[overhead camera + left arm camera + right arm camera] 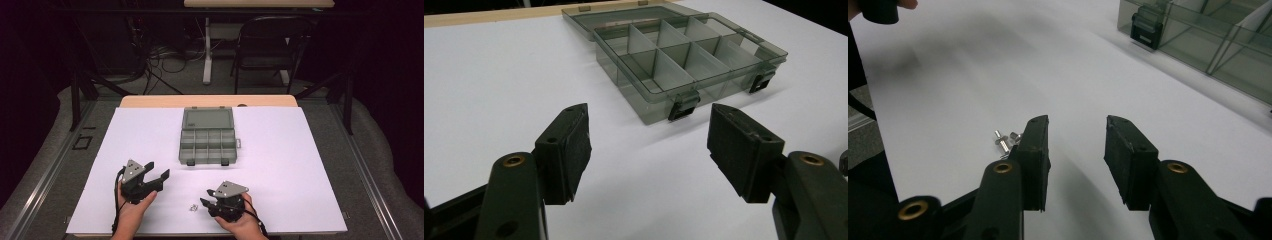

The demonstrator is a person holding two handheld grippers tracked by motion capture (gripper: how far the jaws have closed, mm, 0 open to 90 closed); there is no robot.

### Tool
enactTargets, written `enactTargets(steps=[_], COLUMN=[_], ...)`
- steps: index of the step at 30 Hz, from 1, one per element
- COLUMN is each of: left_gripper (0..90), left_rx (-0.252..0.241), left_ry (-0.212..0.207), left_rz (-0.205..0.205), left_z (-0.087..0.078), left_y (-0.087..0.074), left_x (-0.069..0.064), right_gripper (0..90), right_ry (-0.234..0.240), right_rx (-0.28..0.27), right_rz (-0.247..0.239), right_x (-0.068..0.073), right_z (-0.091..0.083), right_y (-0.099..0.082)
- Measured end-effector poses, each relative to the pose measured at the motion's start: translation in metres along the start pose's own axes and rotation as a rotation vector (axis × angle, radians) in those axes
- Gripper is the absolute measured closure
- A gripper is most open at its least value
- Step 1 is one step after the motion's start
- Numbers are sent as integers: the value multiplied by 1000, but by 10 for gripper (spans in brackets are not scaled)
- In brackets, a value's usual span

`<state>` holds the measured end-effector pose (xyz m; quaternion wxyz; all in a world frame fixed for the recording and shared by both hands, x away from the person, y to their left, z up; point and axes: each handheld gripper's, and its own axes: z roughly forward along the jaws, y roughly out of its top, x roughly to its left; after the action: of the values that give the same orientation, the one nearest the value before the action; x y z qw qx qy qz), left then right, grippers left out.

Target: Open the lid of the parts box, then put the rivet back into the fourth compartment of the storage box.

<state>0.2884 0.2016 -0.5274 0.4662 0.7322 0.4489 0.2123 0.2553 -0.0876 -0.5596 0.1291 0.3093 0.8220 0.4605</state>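
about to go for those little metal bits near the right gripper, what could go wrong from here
1. The small metal fasteners lie loose on the smooth white sheet, beside the right gripper rather than between its open jaws; closing now would likely miss or scatter them.
2. They look tiny against the wide pads, so a pinch may slip.
3. The organizer box has low dividers, so a drop might land in the wrong compartment.

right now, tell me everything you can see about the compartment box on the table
The compartment box is smoky grey translucent plastic, lying flat and open on the white sheet near the table's far middle. Its lid is folded back flat toward the far edge. Thin dividers split the tray into two rows of small cells, all looking empty. Two dark latches hang on its near wall. Nothing touches it but the sheet beneath.
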Motion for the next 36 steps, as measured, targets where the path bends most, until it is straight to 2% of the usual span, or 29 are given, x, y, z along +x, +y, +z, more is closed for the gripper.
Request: enactTargets(steps=[6, 15, 21, 23, 27, 28, 30, 36], left_gripper=[337, 336, 336, 336, 337, 336, 336, 337], left_rx=[-4, -4, -12, -9, -10, -14, -8, -8], left_ry=[0, 3, 4, 3, 3, 6, 3, 7], left_rz=[3, 0, -4, 0, -5, -9, -9, -12], left_z=[1, 0, 0, 0, 0, -1, -2, -1], left_y=[0, 0, 0, 0, 0, -1, -1, -1], left_x=[-1, 1, 1, 2, 2, 2, 3, 3], right_gripper=[620, 606, 613, 622, 646, 650, 654, 653], right_ry=[18, 32, 57, 63, 81, 82, 93, 97], right_rx=[14, -5, 16, -1, 20, 11, 32, 48], right_rz=[-13, -11, -32, -36, -53, -54, -65, -88], right_x=[4, 6, 10, 12, 15, 16, 17, 20], right_z=[0, 4, 4, 6, 7, 9, 10, 15], right_y=[0, 0, 1, 0, 2, 1, 2, 0])
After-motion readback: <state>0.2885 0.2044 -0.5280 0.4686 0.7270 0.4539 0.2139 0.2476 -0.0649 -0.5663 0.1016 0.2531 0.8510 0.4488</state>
